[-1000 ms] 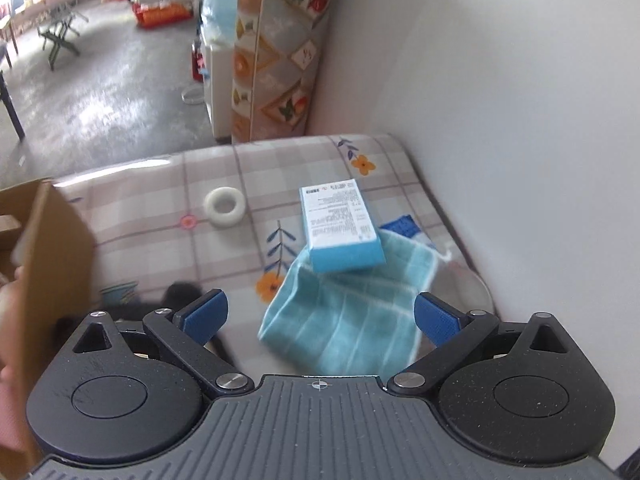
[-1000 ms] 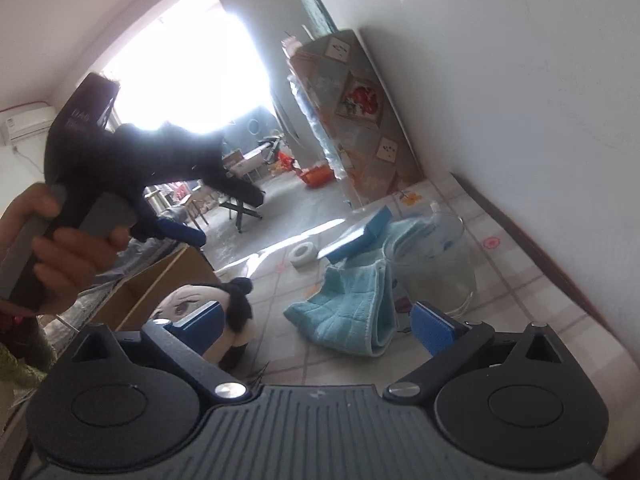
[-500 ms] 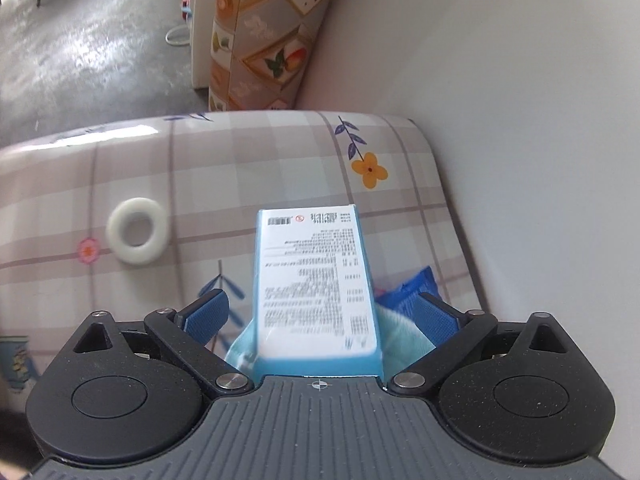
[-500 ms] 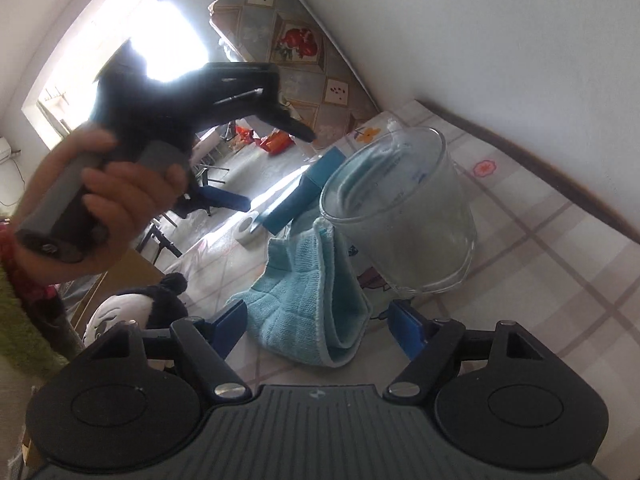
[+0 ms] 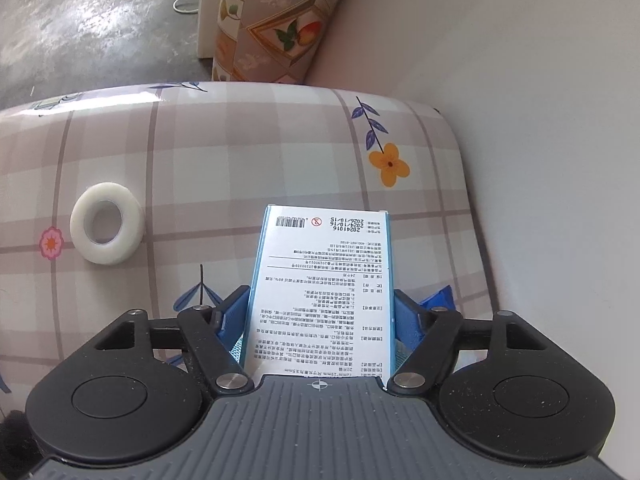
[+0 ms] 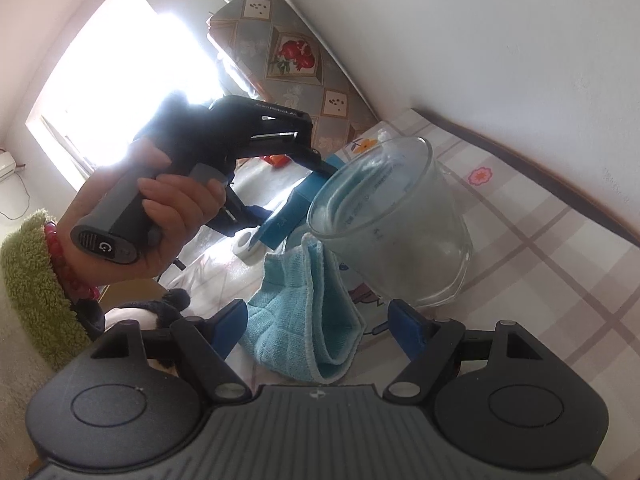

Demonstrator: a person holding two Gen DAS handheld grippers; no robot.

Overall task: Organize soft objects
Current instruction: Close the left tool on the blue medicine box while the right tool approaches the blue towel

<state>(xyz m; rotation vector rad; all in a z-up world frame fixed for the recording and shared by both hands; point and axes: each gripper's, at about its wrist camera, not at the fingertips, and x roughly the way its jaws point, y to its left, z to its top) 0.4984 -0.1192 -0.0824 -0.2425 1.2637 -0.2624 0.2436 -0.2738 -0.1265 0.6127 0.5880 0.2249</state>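
A light-blue box with a white printed label (image 5: pixel 324 280) lies on a light-blue cloth (image 5: pixel 236 350). My left gripper (image 5: pixel 320 312) points down at it. Its jaws are closing and both blue pads touch the box's long sides. In the right wrist view the folded cloth (image 6: pixel 300 320) hangs out from under a tilted glass cup (image 6: pixel 400 240). My right gripper (image 6: pixel 316 324) is low over the table with the cloth's end between its pads, and the right pad stands off the fabric. A black-and-white plush (image 6: pixel 160 308) lies to the left, partly hidden.
A white tape roll (image 5: pixel 106 234) sits left of the box on the checked floral tablecloth (image 5: pixel 280 152). A blue packet (image 5: pixel 438 300) pokes out at the right near the wall (image 5: pixel 540 120). A person's hand (image 6: pixel 168 216) with a green sleeve holds the left gripper.
The left gripper came forward and down over the box, and its pads closed onto the box's sides. The right gripper sank toward the cloth and cup, its jaws narrowing a little.
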